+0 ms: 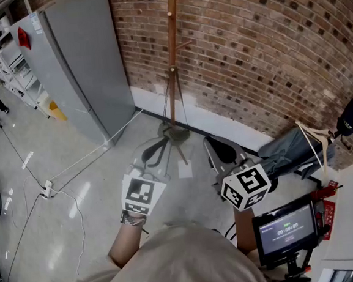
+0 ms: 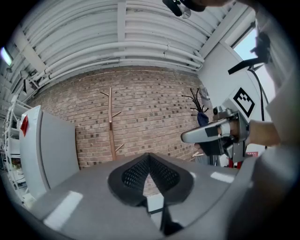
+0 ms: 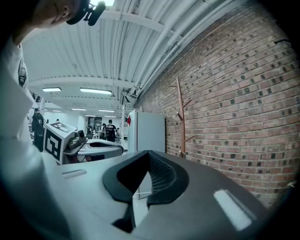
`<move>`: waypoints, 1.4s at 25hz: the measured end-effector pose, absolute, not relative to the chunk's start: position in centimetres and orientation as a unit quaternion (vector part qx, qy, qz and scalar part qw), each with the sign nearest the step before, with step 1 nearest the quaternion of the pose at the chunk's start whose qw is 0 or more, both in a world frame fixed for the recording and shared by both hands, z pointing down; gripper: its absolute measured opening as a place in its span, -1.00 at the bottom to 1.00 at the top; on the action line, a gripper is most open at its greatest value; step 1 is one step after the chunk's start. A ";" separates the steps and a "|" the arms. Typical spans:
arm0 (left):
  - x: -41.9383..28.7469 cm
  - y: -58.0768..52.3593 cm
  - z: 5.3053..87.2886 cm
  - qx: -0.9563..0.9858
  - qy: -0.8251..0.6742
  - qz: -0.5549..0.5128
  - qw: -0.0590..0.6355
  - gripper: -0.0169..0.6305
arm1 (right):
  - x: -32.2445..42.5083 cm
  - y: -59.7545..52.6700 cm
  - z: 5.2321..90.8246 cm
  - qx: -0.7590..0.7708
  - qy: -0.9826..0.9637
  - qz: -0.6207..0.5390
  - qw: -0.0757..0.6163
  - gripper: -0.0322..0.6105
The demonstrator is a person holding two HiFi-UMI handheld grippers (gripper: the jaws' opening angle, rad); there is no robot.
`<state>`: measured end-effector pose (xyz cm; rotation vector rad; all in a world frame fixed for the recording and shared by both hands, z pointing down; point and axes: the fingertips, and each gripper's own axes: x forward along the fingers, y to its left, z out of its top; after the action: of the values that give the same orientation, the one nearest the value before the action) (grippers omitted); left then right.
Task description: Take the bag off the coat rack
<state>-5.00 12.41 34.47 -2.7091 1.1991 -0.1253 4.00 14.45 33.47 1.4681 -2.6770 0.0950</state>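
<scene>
Quick count: two grippers, one rack, one bag, one fridge, one cable.

Got the left gripper (image 2: pixel 150 158) and right gripper (image 3: pixel 149 155) side by side, low in front of the rack. Fingers on both pressed shut, tip against tip, nothing caught between them.

Rack (image 1: pixel 170 52): single wooden pole with a few angled pegs, upright against the brick wall (image 1: pixel 260 50), base on the floor (image 1: pixel 72 140) just past the left gripper's tip.

Pretty sure about the bag (image 1: pixel 285 149): down at the foot of the same wall, off to the right, well apart from the pole. Looks grey-blue, slumped and creased, with pale cream straps poking up at its right end. Can't tell if hanging off something or just lying there.

Grey fridge (image 1: pixel 75 66) left of the rack, thin white cable (image 1: pixel 74 168) trailing across the floor.
</scene>
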 end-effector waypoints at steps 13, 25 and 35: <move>-0.9 11.9 34.5 -0.896 0.433 -0.043 0.086 -0.95 | 8.7 13.8 33.0 0.458 -0.888 0.030 0.017 -0.89; 1.8 10.9 36.2 -0.887 0.452 -0.061 0.071 -0.95 | 11.6 12.3 35.3 0.434 -0.899 0.053 0.018 -0.89; 1.6 4.7 37.0 -0.894 0.438 -0.055 0.071 -0.95 | 10.5 7.0 35.1 0.416 -0.908 0.047 0.018 -0.89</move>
<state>1.57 4.65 37.03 -2.6901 1.3186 -0.1646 10.48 6.97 35.12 1.2910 -2.8215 0.1466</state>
